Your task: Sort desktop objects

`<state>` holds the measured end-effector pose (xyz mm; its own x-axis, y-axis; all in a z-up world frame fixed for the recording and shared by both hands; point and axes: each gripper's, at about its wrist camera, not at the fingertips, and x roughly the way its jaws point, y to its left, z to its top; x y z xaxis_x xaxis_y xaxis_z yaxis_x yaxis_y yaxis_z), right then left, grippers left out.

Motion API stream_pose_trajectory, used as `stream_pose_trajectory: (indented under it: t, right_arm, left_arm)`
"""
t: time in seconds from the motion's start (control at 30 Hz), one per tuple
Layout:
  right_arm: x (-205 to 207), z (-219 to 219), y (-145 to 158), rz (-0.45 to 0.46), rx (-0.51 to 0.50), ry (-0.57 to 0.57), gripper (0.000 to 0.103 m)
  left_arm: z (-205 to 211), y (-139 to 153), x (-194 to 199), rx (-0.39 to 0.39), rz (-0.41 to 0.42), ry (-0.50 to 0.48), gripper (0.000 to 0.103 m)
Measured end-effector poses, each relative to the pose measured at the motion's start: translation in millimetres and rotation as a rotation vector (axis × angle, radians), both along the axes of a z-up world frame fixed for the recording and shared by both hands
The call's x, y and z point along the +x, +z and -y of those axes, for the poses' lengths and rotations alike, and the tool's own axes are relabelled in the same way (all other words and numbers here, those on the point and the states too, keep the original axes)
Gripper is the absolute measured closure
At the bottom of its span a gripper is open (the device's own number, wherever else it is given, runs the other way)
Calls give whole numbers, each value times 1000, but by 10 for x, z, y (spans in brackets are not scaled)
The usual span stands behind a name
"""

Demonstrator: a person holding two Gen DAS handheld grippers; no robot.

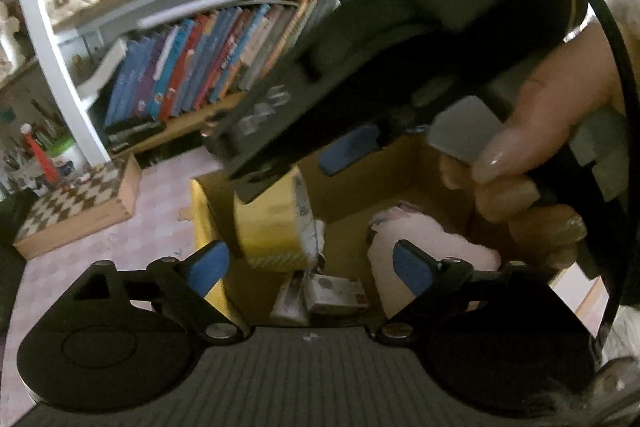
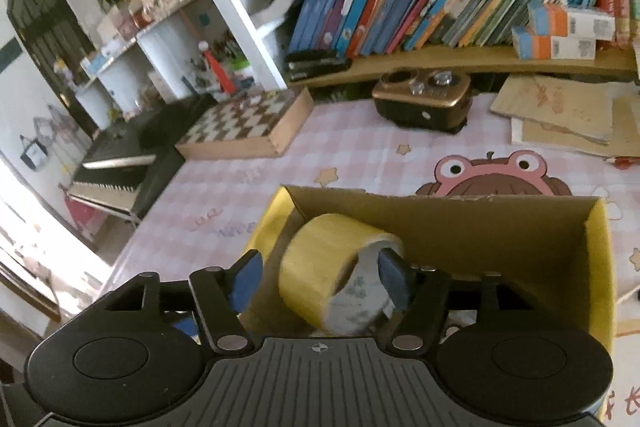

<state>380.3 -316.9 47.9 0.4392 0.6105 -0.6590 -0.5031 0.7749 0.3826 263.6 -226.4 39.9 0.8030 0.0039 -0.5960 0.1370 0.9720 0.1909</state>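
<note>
A yellow tape roll hangs blurred between the open jaws of my right gripper, over an open cardboard box with yellow sides. The right finger pokes into the roll's core; the left finger stands apart from it. In the left wrist view the same roll sits just under the right gripper's body, above the box. My left gripper is open and empty over the box, which holds a pink soft object and small cartons.
A pink checked tablecloth covers the desk. A chessboard box, a bronze radio, cardboard sheets and a small keyboard lie around. Bookshelves stand behind.
</note>
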Motion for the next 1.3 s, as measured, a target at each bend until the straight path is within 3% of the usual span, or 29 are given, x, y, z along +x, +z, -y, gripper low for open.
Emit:
stream_pose_trajectory:
  t: [0.33, 0.67, 1.03, 1.3]
  right_arm:
    - [-412, 141, 145, 129, -43, -71, 36]
    - [-1145, 232, 274, 254, -79, -196, 36]
    - [-2073, 143, 250, 354, -138, -349, 36]
    - [-2685, -21, 47, 328, -186, -409, 36]
  left_arm:
    - [-344, 292, -446, -76, 106, 96, 5]
    - [-651, 430, -983, -106, 184, 159, 0]
    - [-1046, 347, -1702, -120, 201, 233, 0]
    - [-1205, 158, -2217, -119, 165, 275, 0]
